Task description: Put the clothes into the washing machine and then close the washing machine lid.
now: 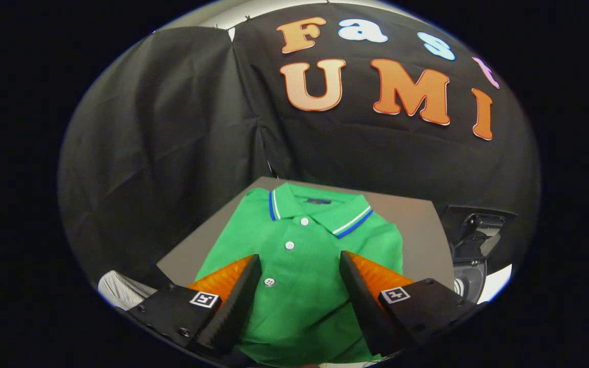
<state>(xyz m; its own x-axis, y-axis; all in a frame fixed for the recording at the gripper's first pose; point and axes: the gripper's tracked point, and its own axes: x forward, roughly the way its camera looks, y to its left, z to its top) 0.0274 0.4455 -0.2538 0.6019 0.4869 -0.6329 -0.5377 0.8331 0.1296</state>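
- The gripper (299, 266) is hovering over the green polo shirt (304, 286) with its fingers spread wide, pinching nothing; the buttoned placket is showing in the gap between them.
- The shirt is lying folded and flat on a grey table (412, 225), its white-and-blue striped collar (320, 209) pointing away, beyond the fingertips.
- A dark machine with a round grey part (471, 255) is sitting just past the table's edge, off the right finger.
- Something white and ribbed (120, 291) is peeking out beside the left finger.
- Black cloth (172, 128) is hanging behind the table.
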